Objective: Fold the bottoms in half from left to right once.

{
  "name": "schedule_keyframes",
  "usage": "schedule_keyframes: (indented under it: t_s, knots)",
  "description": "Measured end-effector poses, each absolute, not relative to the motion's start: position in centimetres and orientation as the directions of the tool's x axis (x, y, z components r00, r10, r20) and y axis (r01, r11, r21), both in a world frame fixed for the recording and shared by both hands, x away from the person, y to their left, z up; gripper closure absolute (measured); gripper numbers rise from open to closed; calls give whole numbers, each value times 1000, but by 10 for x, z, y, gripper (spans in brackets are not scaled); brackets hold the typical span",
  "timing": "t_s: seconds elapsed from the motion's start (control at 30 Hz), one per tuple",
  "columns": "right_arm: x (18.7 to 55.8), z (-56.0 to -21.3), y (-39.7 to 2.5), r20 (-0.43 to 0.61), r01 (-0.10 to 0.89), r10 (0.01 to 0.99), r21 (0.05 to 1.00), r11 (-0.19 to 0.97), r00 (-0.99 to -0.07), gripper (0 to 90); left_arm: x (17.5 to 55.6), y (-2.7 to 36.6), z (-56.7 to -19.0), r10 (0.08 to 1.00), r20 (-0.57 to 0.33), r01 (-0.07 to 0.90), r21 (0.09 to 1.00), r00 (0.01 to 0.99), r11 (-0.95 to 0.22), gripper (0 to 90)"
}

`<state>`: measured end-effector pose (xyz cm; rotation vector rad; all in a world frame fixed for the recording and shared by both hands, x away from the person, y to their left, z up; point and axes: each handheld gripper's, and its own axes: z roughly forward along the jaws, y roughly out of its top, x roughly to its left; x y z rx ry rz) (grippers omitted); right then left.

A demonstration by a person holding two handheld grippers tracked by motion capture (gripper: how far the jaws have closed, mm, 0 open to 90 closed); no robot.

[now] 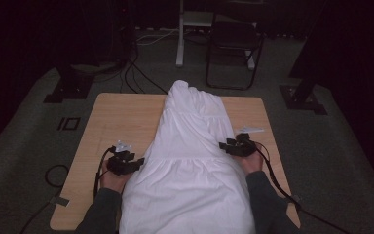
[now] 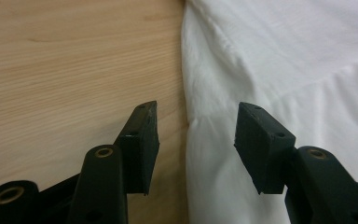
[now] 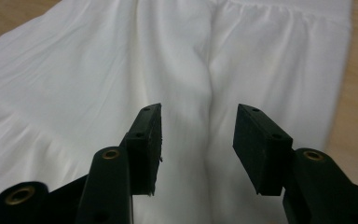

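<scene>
A white tiered garment (image 1: 190, 156) lies lengthwise down the middle of the wooden table (image 1: 121, 117), its near end hanging over the front edge. My left gripper (image 1: 135, 163) rests at the cloth's left edge; in the left gripper view it (image 2: 196, 140) is open, straddling the hem of the white cloth (image 2: 284, 70) where that meets the bare wood (image 2: 74, 70). At the cloth's right edge my right gripper (image 1: 222, 146) is held. The right gripper view has it (image 3: 198, 144) open just above the white fabric (image 3: 168, 60), nothing between the jaws.
Bare table top lies to the left of the garment and in a narrower strip at the right (image 1: 268, 146). A dark chair (image 1: 233, 44) and a white stand (image 1: 180, 34) are on the floor beyond the table. Cables trail from both grippers.
</scene>
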<state>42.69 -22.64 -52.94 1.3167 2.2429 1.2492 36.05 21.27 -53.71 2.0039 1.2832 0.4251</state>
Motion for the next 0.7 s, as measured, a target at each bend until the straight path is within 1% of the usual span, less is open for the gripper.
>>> schedule_keyframes:
  t_s: [0.03, 0.17, 0.2, 0.23, 0.3, 0.33, 0.37, 0.4, 0.43, 0.5, 0.53, 0.57, 0.6, 0.7]
  knots:
    - [437, -531, -221, 194, 597, 809, 770, 225, -555, 507, 363, 210, -540, 885, -100, 657, 708, 456, -259, 495]
    - [466, -548, -206, 263, 672, 811, 713, 201, -522, 486, 364, 202, -546, 879, -102, 665, 696, 466, -271, 491]
    - [468, -551, -204, 272, 682, 811, 703, 200, -517, 493, 364, 202, -547, 879, -100, 666, 693, 466, -274, 487]
    - [469, -554, -202, 279, 691, 809, 693, 204, -518, 527, 363, 201, -548, 879, -103, 667, 694, 465, -272, 487]
    - [467, -555, -199, 272, 691, 800, 685, 229, -535, 797, 362, 202, -548, 880, -109, 668, 695, 463, -266, 484]
    - [464, -552, -199, 243, 682, 810, 691, 242, -533, 882, 362, 203, -548, 880, -109, 666, 698, 462, -263, 481]
    - [458, -546, -200, 204, 649, 818, 720, 247, -538, 890, 361, 203, -548, 881, -116, 667, 700, 460, -256, 478]
    - [445, -527, -208, 153, 579, 834, 784, 224, -531, 894, 360, 204, -549, 881, -117, 667, 701, 459, -255, 475]
    - [445, -527, -208, 153, 579, 834, 784, 224, -531, 894, 359, 204, -549, 881, -115, 668, 699, 459, -256, 475]
    - [433, -508, -221, 78, 512, 874, 834, 206, -479, 895, 357, 204, -552, 880, -117, 670, 696, 460, -258, 473]
    - [429, -500, -235, 14, 489, 912, 848, 206, -410, 894, 356, 204, -553, 879, -119, 666, 701, 463, -256, 462]
    - [429, -500, -235, 14, 489, 912, 848, 206, -410, 894, 356, 205, -553, 877, -123, 666, 701, 464, -254, 462]
    - [431, -502, -241, 15, 507, 923, 839, 198, -386, 894, 355, 205, -553, 876, -125, 668, 700, 465, -255, 461]
    - [442, -523, -254, 42, 585, 944, 794, 167, -327, 891, 355, 203, -551, 872, -121, 673, 688, 475, -271, 451]
